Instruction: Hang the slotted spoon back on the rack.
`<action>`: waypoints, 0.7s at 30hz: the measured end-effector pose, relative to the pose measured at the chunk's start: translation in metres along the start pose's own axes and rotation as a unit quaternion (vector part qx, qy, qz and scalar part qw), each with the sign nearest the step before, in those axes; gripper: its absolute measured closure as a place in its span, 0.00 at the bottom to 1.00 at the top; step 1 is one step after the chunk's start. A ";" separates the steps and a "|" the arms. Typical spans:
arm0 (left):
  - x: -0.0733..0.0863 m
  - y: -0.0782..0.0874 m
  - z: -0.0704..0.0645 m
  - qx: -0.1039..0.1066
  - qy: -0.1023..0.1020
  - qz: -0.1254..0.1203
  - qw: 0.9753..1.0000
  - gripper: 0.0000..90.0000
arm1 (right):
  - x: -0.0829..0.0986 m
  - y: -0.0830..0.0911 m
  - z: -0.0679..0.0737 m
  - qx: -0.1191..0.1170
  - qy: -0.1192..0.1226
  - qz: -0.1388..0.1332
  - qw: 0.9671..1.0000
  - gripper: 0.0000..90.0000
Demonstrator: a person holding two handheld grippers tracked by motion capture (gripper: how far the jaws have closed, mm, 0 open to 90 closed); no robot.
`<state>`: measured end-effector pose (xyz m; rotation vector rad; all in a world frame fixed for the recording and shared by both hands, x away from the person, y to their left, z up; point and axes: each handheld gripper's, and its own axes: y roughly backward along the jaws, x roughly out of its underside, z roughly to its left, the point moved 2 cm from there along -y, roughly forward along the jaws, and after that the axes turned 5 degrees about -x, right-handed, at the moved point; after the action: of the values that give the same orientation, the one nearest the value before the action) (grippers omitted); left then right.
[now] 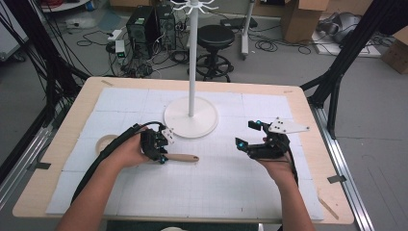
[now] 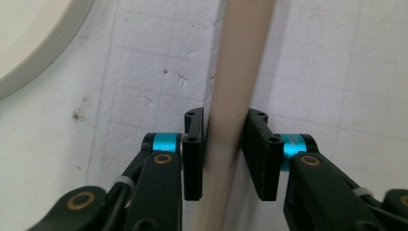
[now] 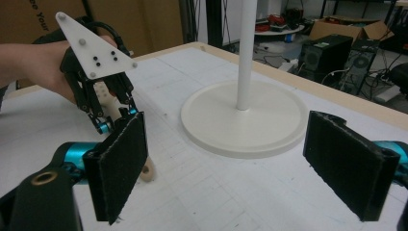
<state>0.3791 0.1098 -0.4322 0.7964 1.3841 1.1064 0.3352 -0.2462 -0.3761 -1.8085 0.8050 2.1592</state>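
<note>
Left gripper clamps the handle, which points toward the right gripper (jaws wide, nearby).

Pale smooth wooden handle; matt white gridded mat over light wood table; glossy white stand base; rough black pads.

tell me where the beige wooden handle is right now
In the high view the beige wooden handle lies on the white gridded mat, just in front of the white stand's round base, gripped by the left gripper.
</note>
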 end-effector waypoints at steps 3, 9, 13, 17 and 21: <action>0.000 0.001 -0.003 -0.002 0.004 0.001 1.000 0.83 | 0.000 0.000 0.000 0.001 -0.001 0.000 1.000 0.16; 0.001 0.011 -0.006 -0.006 -0.013 -0.007 1.000 0.83 | 0.000 0.001 -0.001 0.002 -0.005 -0.002 1.000 0.16; 0.004 0.033 -0.004 -0.013 0.004 -0.057 0.998 0.83 | 0.001 0.000 -0.002 0.003 -0.002 -0.003 1.000 0.16; 0.013 0.066 0.002 -0.023 0.031 -0.128 0.991 0.83 | 0.001 -0.001 -0.001 0.001 -0.005 -0.001 1.000 0.16; 0.018 0.082 0.005 -0.028 0.041 -0.155 0.987 0.83 | 0.002 -0.001 -0.001 0.002 -0.004 -0.001 1.000 0.16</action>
<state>0.3703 0.1538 -0.3613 0.4782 1.4805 0.9365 0.3366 -0.2463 -0.3780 -1.7965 0.8052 2.1614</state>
